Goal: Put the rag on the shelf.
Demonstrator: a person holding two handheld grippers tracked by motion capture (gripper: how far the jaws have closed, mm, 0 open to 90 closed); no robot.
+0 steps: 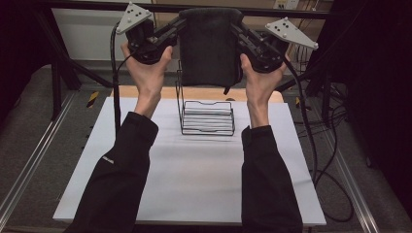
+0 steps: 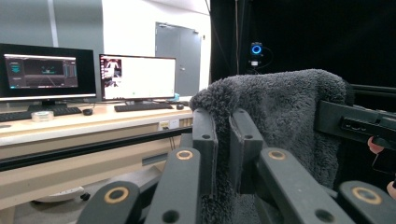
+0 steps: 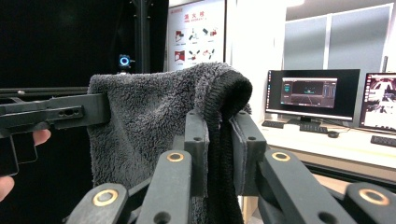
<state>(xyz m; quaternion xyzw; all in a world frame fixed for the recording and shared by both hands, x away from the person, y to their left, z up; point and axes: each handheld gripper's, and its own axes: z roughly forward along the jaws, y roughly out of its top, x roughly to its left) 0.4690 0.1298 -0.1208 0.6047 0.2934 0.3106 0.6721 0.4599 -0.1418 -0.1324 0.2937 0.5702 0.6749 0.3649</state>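
Left tongs: my left gripper was held up high over the far side of the table, and its jaws were pinched on the left top corner of the dark fuzzy towel.
Right tongs: my right gripper was up just as high, and its jaws were pinched on the thick rolled edge at the right top corner of the towel.
Close look, left: in the left gripper view my two jaws stood close together with the fluffy cloth squeezed between them.
Close look, right: in the right gripper view the black hem of the towel ran down between my two jaws.
Where the towel was: it hung flat and wide between my two hands, in the air, with its bottom edge above the back of the wire rack.
Rack: the black wire rack sat on the white table, near the far edge and between my arms.
Open room: the near half of the white table was bare, and so were both sides of the rack.
Edges: a wooden strip ran along the far edge of the table, and dark cables hung down past the right edge.
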